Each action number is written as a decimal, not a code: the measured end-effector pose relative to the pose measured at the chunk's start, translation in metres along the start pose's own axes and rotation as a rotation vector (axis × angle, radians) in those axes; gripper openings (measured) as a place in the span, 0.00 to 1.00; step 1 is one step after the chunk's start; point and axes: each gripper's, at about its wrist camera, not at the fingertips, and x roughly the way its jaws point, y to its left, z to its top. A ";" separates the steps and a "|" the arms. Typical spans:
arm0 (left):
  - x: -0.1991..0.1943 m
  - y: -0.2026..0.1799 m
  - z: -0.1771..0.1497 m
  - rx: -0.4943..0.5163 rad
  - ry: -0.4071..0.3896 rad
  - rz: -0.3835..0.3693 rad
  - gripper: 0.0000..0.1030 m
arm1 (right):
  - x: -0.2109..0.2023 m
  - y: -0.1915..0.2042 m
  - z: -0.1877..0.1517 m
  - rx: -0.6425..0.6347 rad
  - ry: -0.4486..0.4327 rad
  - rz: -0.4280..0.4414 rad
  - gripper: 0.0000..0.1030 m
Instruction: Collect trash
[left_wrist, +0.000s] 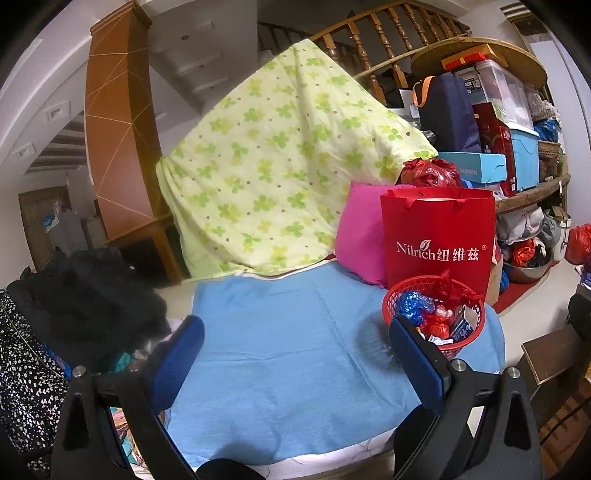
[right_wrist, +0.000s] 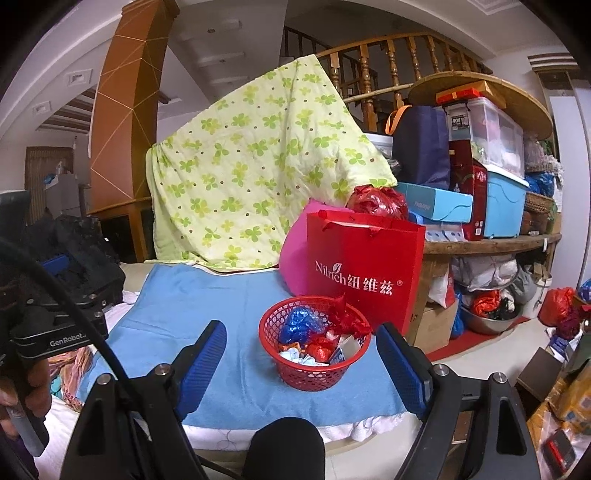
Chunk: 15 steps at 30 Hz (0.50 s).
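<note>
Basket (right_wrist: 314, 347) (holding trash (right_wrist: 301, 325)) before bag (right_wrist: 364, 266).

Soft, even indoor light, sharp centre, strong fisheye bending and dark vignetted corners.

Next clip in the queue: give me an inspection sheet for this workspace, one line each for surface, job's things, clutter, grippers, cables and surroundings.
Surface: blue towel spread flat over white bedding; no loose trash seen on it.
Job's things: red mesh basket upright on the towel, holding crumpled blue, red and white wrappers.
Clutter: red paper bag directly behind the basket, pink cushion beside it, black garment at the towel's left.
Grippers: left gripper open, empty; right gripper open, empty, basket ahead of its fingers.
Cables: black cable arcs by the left device.
Surroundings: green floral quilt draped on the wooden banister; stacked storage boxes at right.
</note>
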 end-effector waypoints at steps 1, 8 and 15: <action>-0.001 0.000 -0.001 0.002 -0.001 0.000 0.97 | -0.001 0.000 0.000 -0.002 -0.003 -0.002 0.83; -0.003 0.000 -0.003 0.026 0.001 -0.007 0.97 | -0.002 -0.001 0.001 0.001 -0.006 -0.004 0.83; -0.001 0.001 -0.004 0.031 0.010 -0.012 0.97 | -0.002 -0.002 0.000 0.003 -0.005 -0.008 0.83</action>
